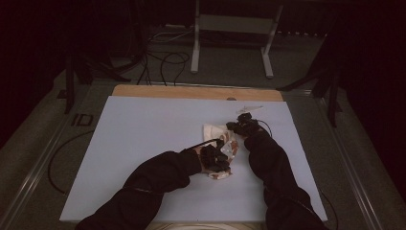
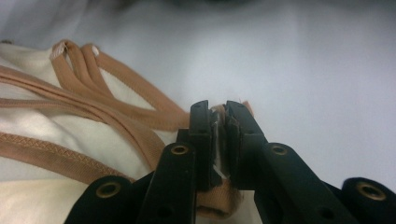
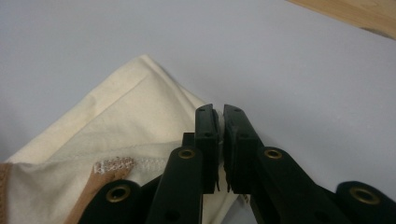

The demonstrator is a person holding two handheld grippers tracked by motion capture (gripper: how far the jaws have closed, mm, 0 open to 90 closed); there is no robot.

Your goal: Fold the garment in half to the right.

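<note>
High view: a cream garment (image 1: 221, 143) with tan trim is seen crumpled on the white sheet (image 1: 143, 143) that covers the table (image 1: 191, 92), right of the middle. The left gripper (image 1: 221, 160) is held at the near end of the garment, with the left hand (image 1: 207, 154) and a dark sleeve (image 1: 158, 175) coming in from the near edge. The right gripper (image 1: 238, 125) is held at the far right end of the garment, with the other sleeve (image 1: 270, 165) behind it. The two grippers are kept near each other, with the cloth stretched between them. A cable (image 1: 64, 158) is seen trailing off the left side of the sheet, and a white stand (image 1: 232, 28) is seen on the floor beyond the table. Left gripper view: the jaws of the left gripper (image 2: 219, 135) are closed on a fold of the garment (image 2: 56, 135), where tan trim (image 2: 107, 112) and cream cloth are pinched between the pads; several bands of trim are seen running to the left over the cream cloth. Right gripper view: the jaws of the right gripper (image 3: 219, 140) are closed on the edge of the garment (image 3: 116, 126), with a thin layer of cream cloth nipped between them; a corner of the cloth is laid out flat on the sheet (image 3: 280, 56) to the left, and a stitched seam with a piece of tan trim (image 3: 105, 172) is seen near the jaws.
</note>
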